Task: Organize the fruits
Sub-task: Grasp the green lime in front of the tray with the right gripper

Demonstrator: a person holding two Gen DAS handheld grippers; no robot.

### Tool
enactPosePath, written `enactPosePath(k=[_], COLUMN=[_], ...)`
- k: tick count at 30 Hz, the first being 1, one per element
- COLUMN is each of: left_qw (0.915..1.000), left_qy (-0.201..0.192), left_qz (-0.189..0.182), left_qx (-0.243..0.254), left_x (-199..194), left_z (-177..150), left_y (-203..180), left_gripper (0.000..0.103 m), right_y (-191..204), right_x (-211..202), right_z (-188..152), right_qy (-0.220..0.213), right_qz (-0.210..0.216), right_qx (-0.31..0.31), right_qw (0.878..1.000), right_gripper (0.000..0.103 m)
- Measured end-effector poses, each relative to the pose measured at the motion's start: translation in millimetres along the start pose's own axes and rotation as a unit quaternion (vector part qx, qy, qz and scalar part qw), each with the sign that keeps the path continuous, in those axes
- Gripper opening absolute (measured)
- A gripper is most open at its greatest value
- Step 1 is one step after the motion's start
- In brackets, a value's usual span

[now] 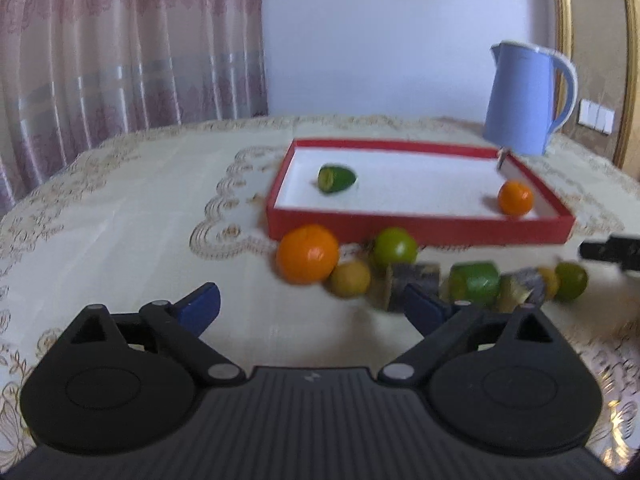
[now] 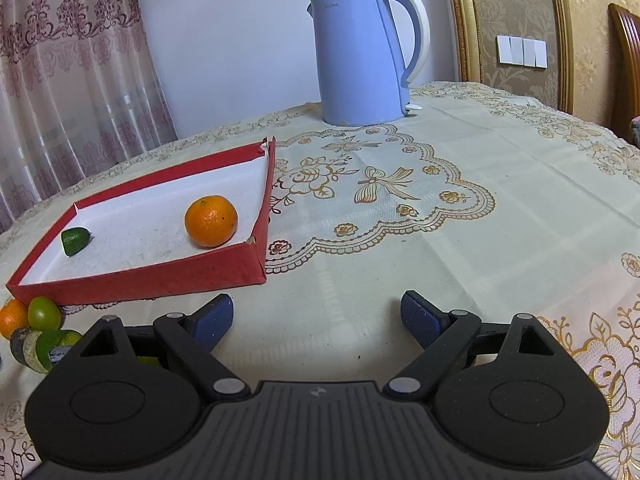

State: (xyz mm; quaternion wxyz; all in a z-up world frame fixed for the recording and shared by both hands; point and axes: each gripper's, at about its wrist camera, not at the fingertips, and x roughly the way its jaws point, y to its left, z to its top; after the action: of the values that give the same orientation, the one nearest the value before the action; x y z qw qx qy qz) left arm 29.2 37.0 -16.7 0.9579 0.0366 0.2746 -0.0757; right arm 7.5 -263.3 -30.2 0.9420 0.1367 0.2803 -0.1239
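Red tray [image 2: 168,276] with one orange [image 2: 211,221], one green piece [image 2: 75,241]; both claws [image 1: 312,304] [image 2: 317,318] released, empty.

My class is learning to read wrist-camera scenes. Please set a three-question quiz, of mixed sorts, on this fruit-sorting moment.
1. True or false: the right gripper holds an orange.
2. How many fruits lie in the red tray?
3. The blue kettle stands: A) in the tray, B) on the tablecloth beyond the tray, C) on a chair.

Key:
1. False; both it and the left gripper are open and empty.
2. Two: an orange and a green fruit piece.
3. B.
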Motion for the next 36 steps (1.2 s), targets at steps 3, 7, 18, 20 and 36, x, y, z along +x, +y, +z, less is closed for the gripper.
enactPosePath(k=[3, 7, 18, 20, 36], left_qw=[0.9998, 0.9994, 0.9991, 0.999, 0.9986], left_qy=[0.015, 0.028, 0.034, 0.039, 0.046], left_qz=[-0.003, 0.005, 0.026, 0.022, 0.012], left_qx=[-0.016, -0.023, -0.002, -0.008, -0.023], left_x=[6, 14, 20, 22, 24], left_z=[-6, -10, -10, -10, -10], left_y=[5, 11, 4, 7, 12], left_gripper=[0.097, 0.097, 0.103, 0.103, 0.103], right_y=[-8, -9, 27, 32, 55], right_x=[-3, -18, -48, -46, -27], right_z=[0, -6, -18, -22, -23], right_qy=[-0.009, -0.015, -0.029, -0.029, -0.015], right_qz=[0.02, 0.065, 0.116, 0.11, 0.115], right_qx=[0.02, 0.005, -0.12, -0.134, -0.185], right_qw=[1.0, 0.998, 0.986, 0.984, 0.976], right_gripper=[0.091, 0.091, 0.091, 0.091, 0.053])
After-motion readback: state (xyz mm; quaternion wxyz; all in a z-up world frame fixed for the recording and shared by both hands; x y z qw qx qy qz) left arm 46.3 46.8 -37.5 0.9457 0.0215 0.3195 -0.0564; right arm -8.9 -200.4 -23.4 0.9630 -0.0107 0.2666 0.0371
